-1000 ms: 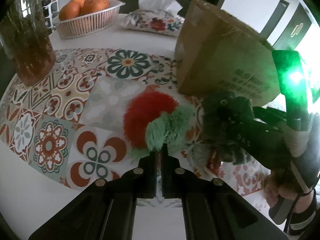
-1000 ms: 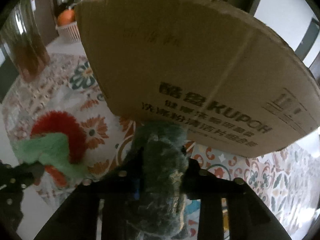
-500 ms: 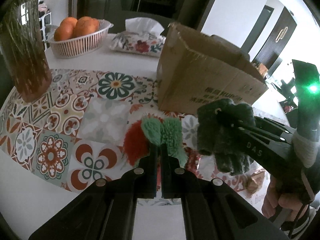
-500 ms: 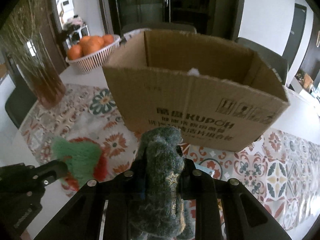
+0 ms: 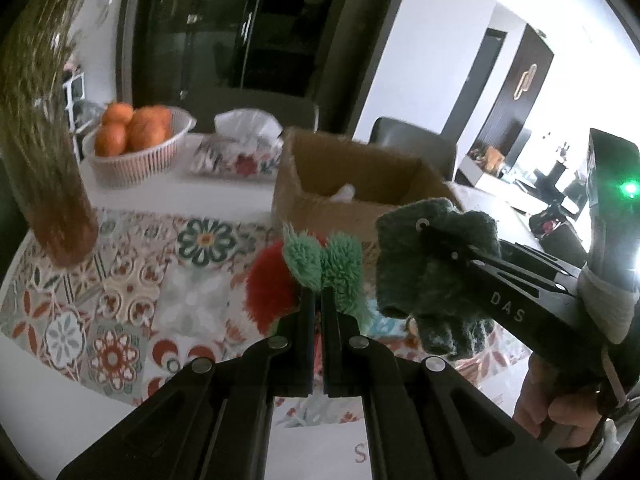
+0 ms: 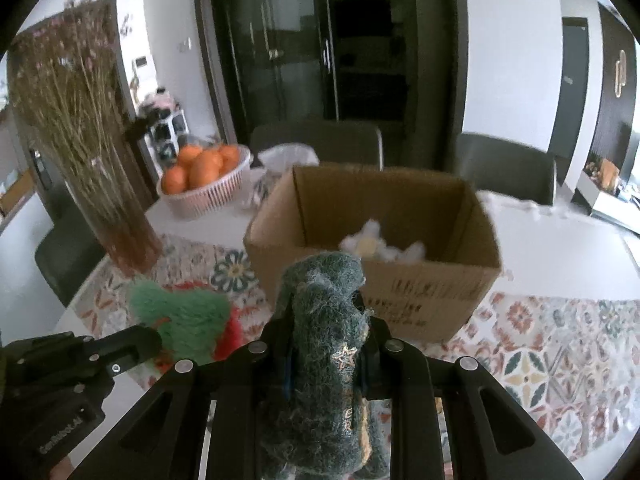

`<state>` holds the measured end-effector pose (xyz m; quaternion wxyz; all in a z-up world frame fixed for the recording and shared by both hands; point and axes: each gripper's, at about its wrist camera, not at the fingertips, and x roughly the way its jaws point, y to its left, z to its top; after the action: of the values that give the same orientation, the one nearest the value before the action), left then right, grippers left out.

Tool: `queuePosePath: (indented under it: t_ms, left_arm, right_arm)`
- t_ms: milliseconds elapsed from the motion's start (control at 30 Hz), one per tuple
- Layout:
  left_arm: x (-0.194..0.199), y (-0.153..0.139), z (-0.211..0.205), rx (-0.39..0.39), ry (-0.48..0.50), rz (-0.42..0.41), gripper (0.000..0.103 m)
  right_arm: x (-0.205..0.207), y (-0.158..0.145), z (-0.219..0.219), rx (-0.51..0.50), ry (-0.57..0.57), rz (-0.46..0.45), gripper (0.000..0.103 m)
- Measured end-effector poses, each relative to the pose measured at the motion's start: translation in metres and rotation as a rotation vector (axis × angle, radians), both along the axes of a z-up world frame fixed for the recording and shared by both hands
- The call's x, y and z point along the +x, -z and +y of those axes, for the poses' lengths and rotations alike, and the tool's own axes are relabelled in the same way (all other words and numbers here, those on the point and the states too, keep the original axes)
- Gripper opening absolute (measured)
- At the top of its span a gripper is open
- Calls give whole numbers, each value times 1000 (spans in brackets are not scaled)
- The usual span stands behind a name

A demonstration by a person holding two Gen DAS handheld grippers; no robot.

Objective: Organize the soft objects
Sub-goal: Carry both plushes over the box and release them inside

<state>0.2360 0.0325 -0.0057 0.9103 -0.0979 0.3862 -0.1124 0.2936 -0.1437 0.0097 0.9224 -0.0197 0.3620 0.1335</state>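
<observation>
My left gripper [image 5: 316,300] is shut on a fluffy red and light green plush toy [image 5: 320,264], held above the patterned mat; the toy also shows in the right wrist view [image 6: 188,320]. My right gripper [image 6: 324,332] is shut on a dark green woolly soft toy [image 6: 324,320], held in the air in front of the open cardboard box [image 6: 400,292]. The dark toy also shows at the right of the left wrist view [image 5: 424,264]. A white soft object [image 6: 372,244] lies inside the box [image 5: 320,208].
A patterned tile mat [image 5: 120,292] covers the white table [image 5: 40,368]. A glass vase of dried flowers [image 6: 116,220] stands at the left. A basket of oranges [image 6: 204,184] and a tissue pack [image 5: 240,152] stand behind. Chairs [image 6: 508,168] are at the far side.
Both grippers have risen with their toys, from close to the mat to about the box's rim height. The box's inside has come into view.
</observation>
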Motion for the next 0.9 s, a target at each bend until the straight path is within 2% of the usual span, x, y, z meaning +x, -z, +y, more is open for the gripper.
queuePosePath:
  t_ms: [400, 667, 900]
  left_arm:
    - [18, -49, -27, 29, 64, -114, 4]
    - [47, -65, -40, 47, 92, -152, 4]
    - [78, -67, -51, 53, 115, -152, 4]
  right_arm:
    - [8, -53, -25, 30, 45, -104, 24]
    - [29, -65, -37, 27, 72, -119, 24]
    - [57, -61, -48, 45, 93, -84, 24]
